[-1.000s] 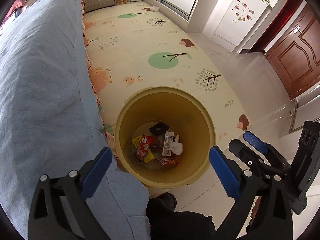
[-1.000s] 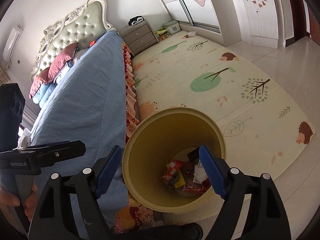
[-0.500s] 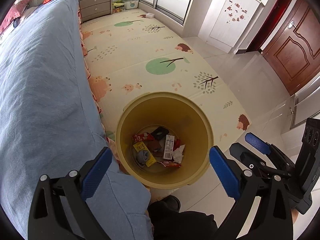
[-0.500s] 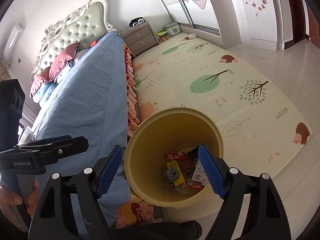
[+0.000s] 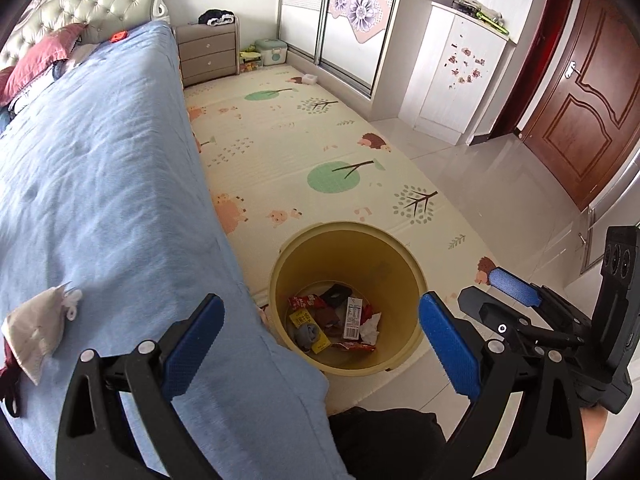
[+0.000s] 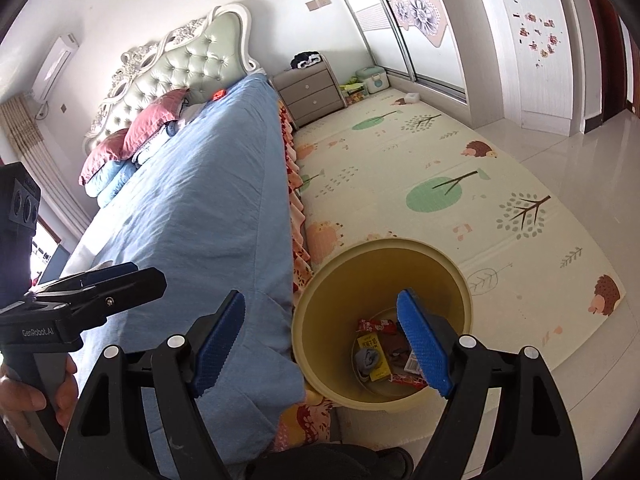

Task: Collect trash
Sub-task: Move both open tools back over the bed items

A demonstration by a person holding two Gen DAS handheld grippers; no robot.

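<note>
A yellow bin [image 5: 360,260] stands on the floor mat against the bed's corner, holding several wrappers and a crumpled tissue [image 5: 332,322]. My left gripper [image 5: 320,332] hangs above it, open and holding nothing. My right gripper [image 6: 322,332] is also open and empty above the bin [image 6: 380,272], with the trash [image 6: 376,354] visible past its right finger. A crumpled white paper [image 5: 36,324] lies on the blue bedspread [image 5: 100,200] to the left of the left gripper. A small red item [image 5: 118,36] lies on the bed far off by the pillows.
A patterned play mat [image 5: 300,140] covers the floor beyond the bin. A grey nightstand [image 5: 208,54], sliding wardrobe doors [image 5: 344,20], a white cabinet [image 5: 456,72] and a brown door [image 5: 580,112] line the far side. A person's dark shoe [image 5: 384,436] is below the bin.
Both grippers have risen and drawn back from the bin, which now looks smaller and lower. Wrappers in the bin have settled. The white paper on the bed has come into view.
</note>
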